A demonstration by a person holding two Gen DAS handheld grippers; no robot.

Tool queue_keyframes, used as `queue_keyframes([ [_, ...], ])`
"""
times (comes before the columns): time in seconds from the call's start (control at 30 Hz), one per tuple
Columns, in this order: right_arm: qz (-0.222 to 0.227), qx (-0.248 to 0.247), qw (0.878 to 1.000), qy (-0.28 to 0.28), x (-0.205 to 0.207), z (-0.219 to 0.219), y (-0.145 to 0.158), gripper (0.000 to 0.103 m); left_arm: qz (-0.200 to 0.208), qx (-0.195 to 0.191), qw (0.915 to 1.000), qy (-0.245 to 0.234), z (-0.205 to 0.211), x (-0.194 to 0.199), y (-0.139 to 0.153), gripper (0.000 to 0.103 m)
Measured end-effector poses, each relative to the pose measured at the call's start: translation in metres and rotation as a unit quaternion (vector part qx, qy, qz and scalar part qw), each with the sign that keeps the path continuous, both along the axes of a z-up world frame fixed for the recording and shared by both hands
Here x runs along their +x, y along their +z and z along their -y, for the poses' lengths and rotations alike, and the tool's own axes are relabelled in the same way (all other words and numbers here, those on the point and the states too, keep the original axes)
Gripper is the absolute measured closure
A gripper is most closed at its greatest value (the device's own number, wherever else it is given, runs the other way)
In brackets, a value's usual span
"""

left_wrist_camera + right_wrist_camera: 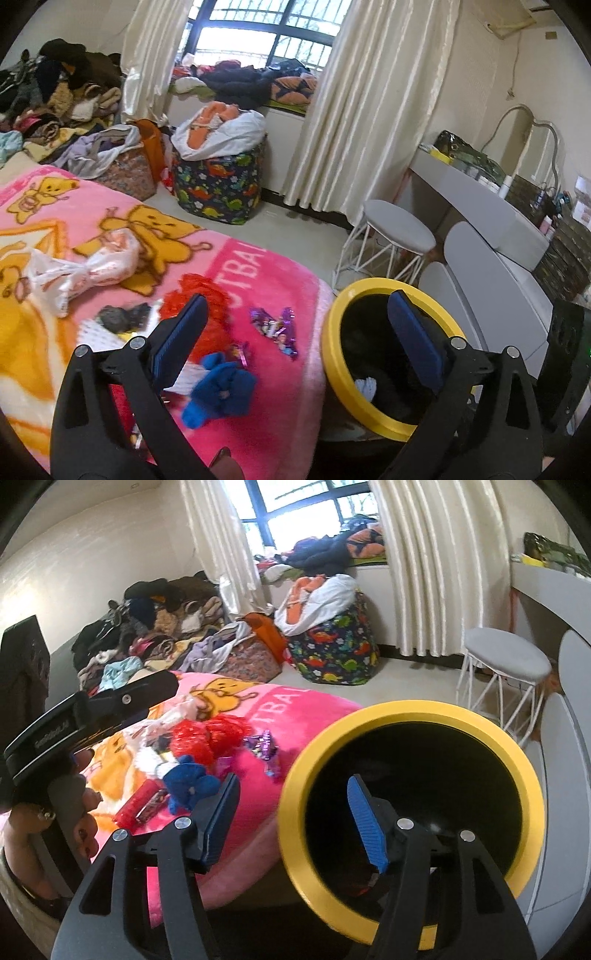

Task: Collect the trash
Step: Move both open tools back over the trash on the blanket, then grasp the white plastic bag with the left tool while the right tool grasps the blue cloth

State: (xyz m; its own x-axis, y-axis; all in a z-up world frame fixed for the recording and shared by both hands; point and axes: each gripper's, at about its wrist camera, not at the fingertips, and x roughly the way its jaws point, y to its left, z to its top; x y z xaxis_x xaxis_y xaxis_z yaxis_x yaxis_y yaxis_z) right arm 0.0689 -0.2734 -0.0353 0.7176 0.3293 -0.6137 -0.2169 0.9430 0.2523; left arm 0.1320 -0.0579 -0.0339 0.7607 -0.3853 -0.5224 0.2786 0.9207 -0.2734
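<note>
Between the spread, empty left gripper fingers lies a purple wrapper.

The contents of the yellow-rimmed black bin are lost in shadow; the small dark lump on the pink bear-printed blanket is blurred.

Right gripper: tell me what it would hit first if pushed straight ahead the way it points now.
Most likely the yellow-rimmed bin. The right gripper is open, one finger over the bin's dark mouth, the other over the pink blanket beside it. Straight on, it probably meets the near rim or enters the bin; depth is unclear.
</note>
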Motion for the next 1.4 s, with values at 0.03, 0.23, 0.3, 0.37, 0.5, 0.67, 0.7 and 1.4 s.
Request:
queue_keyframes([
  [0.03, 0.001, -0.001, 1.0, 0.007, 0.0, -0.004, 0.001, 0.045, 0.001, 0.0, 1.0, 0.002, -0.002, 0.0, 0.0, 0.014],
  [0.23, 0.006, -0.006, 0.999, 0.033, -0.001, -0.028, 0.004, 0.045, 0.006, -0.004, 0.9997, 0.025, -0.023, -0.004, 0.004, 0.014],
  [0.3, 0.008, -0.009, 0.999, 0.043, -0.001, -0.037, 0.006, 0.045, 0.007, -0.007, 0.9994, 0.032, -0.03, -0.005, 0.005, 0.014],
  [0.37, 0.009, -0.01, 0.999, 0.052, -0.001, -0.042, 0.007, 0.045, 0.009, -0.008, 0.9991, 0.041, -0.04, -0.007, 0.006, 0.014],
  [0.5, 0.01, -0.013, 0.997, 0.071, -0.001, -0.058, 0.008, 0.045, 0.011, -0.01, 0.9983, 0.056, -0.055, -0.008, 0.007, 0.012],
  [0.67, 0.004, -0.016, 0.995, 0.094, 0.004, -0.076, 0.008, 0.045, 0.012, -0.015, 0.9969, 0.076, -0.076, -0.009, 0.007, 0.012],
  [0.7, 0.004, -0.017, 0.995, 0.098, 0.004, -0.078, 0.008, 0.045, 0.012, -0.015, 0.9967, 0.079, -0.079, -0.01, 0.007, 0.012],
  [1.4, -0.045, -0.028, 0.988, 0.143, 0.038, -0.144, -0.023, 0.045, -0.019, -0.019, 0.9863, 0.163, -0.165, 0.01, -0.023, 0.011],
])
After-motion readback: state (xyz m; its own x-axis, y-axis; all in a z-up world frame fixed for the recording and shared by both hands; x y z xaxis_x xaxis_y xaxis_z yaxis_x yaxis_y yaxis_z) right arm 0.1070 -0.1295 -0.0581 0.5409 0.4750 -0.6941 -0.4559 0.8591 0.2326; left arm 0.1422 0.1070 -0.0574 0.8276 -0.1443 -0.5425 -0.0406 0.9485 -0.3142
